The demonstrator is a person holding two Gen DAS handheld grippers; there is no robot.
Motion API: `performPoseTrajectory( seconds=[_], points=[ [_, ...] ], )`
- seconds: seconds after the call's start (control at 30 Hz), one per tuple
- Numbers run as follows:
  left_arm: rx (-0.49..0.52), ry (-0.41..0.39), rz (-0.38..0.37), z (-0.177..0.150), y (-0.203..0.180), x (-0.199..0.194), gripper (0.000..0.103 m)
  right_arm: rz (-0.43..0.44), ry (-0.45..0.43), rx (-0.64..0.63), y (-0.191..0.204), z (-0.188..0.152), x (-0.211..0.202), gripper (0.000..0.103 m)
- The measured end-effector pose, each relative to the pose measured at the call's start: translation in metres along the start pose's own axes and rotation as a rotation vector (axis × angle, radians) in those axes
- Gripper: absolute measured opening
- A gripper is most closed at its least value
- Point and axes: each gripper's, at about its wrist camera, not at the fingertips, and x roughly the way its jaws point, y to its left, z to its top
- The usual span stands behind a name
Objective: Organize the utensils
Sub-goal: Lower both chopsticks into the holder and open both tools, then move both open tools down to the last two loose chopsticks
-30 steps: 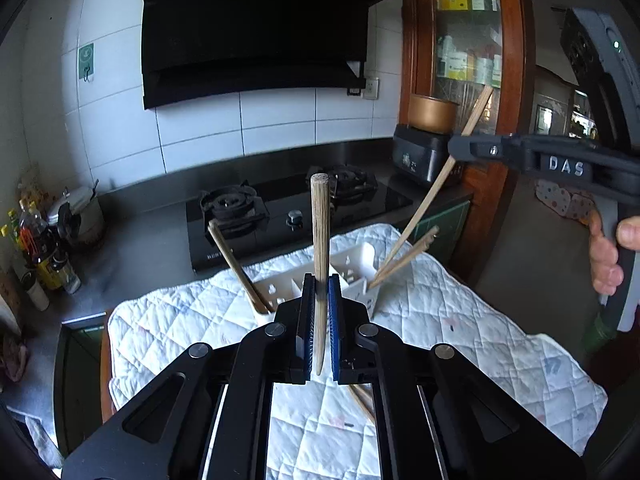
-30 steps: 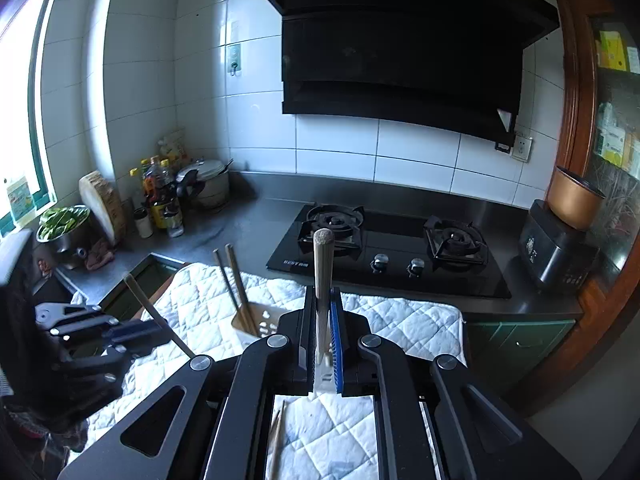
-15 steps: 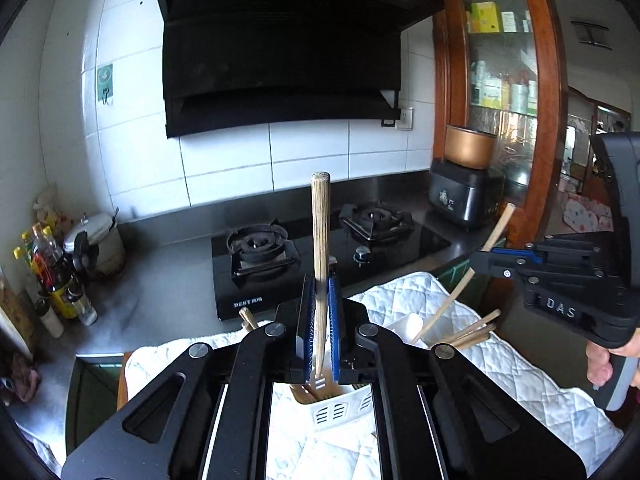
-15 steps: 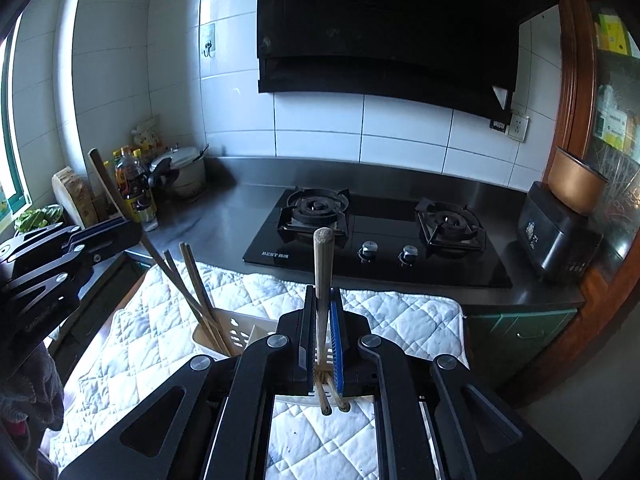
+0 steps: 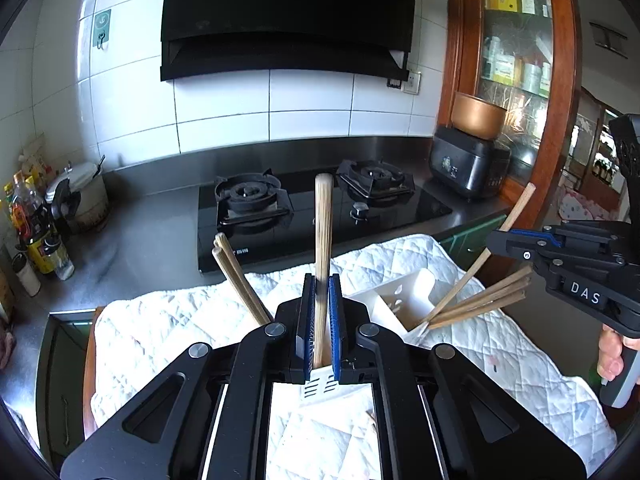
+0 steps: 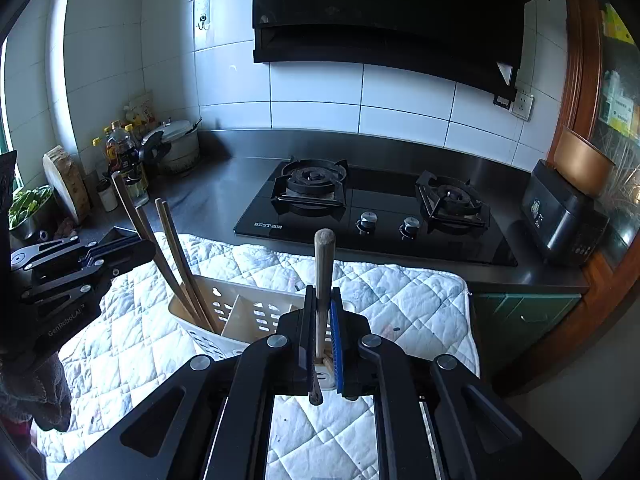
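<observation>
Each gripper carried one wooden chopstick upright. The left gripper (image 5: 321,320) had its jaws closed tight on a chopstick (image 5: 322,240), gripped low on the shaft so that most of its length stood above the blue pads and the thin end pointed down. That hold probably served a straight drop into the white slotted utensil holder (image 5: 404,300), whose near corner showed directly under the jaws.

The right gripper (image 6: 321,336) held its own chopstick (image 6: 323,272) the same way, jaws shut on it, the tip showing just below the pads and over the right end of the holder (image 6: 244,312). Seen from the left wrist, this chopstick slanted into the right compartment; whether its tip had touched the bottom could not be told.

The holder stood on a white quilted mat (image 6: 400,292) spread over the desk in front of the black gas hob (image 6: 372,208), likely to soften contact and stop it from sliding. Its divider split it into compartments: a pair of chopsticks (image 6: 176,260) leaned in the left one, and several chopsticks (image 5: 480,300) fanned out low from the right one. Sorting seemed well along.

A hand (image 5: 610,356) gripped the right tool's handle. The release appeared to need each tip inside the rim first, otherwise a stick might tip out across the mat.
</observation>
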Motion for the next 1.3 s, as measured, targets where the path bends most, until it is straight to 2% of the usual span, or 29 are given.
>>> performPoseTrajectory(
  seconds=[0.13,0.2,0.27,0.3,0.33,0.37,0.4,0.5,0.53,0.57,0.6,0.7,0.73,0.9,1.03,1.13,1.3],
  points=[
    [-0.007,0.008,-0.013,-0.005,0.002,0.001,0.009,-0.001,-0.009,0.004,-0.001,-0.001,-0.003,0.008],
    [-0.012,0.002,-0.015,-0.005,0.003,-0.001,0.009,-0.004,-0.020,0.007,-0.002,-0.002,-0.008,0.012],
    [-0.006,-0.009,-0.018,-0.006,0.002,-0.008,0.009,-0.006,-0.042,0.010,-0.002,-0.002,-0.015,0.029],
    [-0.001,-0.015,-0.014,-0.006,0.001,-0.012,0.010,-0.007,-0.053,0.008,-0.002,-0.003,-0.020,0.033],
    [0.003,-0.023,-0.016,-0.006,-0.001,-0.017,0.016,-0.013,-0.064,0.003,-0.001,-0.004,-0.026,0.036],
    [0.007,-0.034,-0.014,-0.007,-0.002,-0.023,0.028,-0.016,-0.072,-0.001,-0.001,-0.005,-0.031,0.040],
    [0.009,-0.045,-0.005,-0.007,-0.004,-0.030,0.033,-0.018,-0.080,-0.007,-0.001,-0.007,-0.037,0.042],
    [0.009,-0.069,-0.008,-0.012,-0.005,-0.049,0.036,-0.013,-0.104,-0.014,0.001,-0.017,-0.057,0.045],
    [0.006,-0.071,-0.008,-0.014,-0.005,-0.054,0.038,-0.010,-0.114,-0.013,0.002,-0.021,-0.064,0.049],
    [0.000,-0.075,-0.009,-0.018,-0.006,-0.061,0.042,-0.009,-0.122,-0.012,0.002,-0.024,-0.071,0.061],
    [-0.003,-0.079,-0.013,-0.022,-0.006,-0.067,0.045,-0.012,-0.135,-0.011,0.003,-0.029,-0.078,0.066],
    [-0.006,-0.099,0.000,-0.035,-0.009,-0.085,0.055,-0.002,-0.149,-0.012,0.005,-0.045,-0.094,0.069],
    [-0.013,-0.100,-0.003,-0.041,-0.010,-0.091,0.058,0.002,-0.151,-0.009,0.007,-0.052,-0.099,0.073],
    [-0.033,-0.100,-0.008,-0.073,-0.012,-0.114,0.069,0.020,-0.141,-0.028,0.019,-0.093,-0.116,0.074],
    [-0.039,-0.092,-0.003,-0.103,-0.014,-0.126,0.074,0.030,-0.123,-0.038,0.028,-0.128,-0.120,0.074],
    [-0.054,-0.075,-0.001,-0.125,-0.014,-0.131,0.077,0.037,-0.114,-0.022,0.033,-0.154,-0.118,0.082],
    [-0.064,-0.059,0.050,-0.157,-0.013,-0.138,0.082,0.038,-0.072,-0.014,0.043,-0.194,-0.104,0.082]
  ],
)
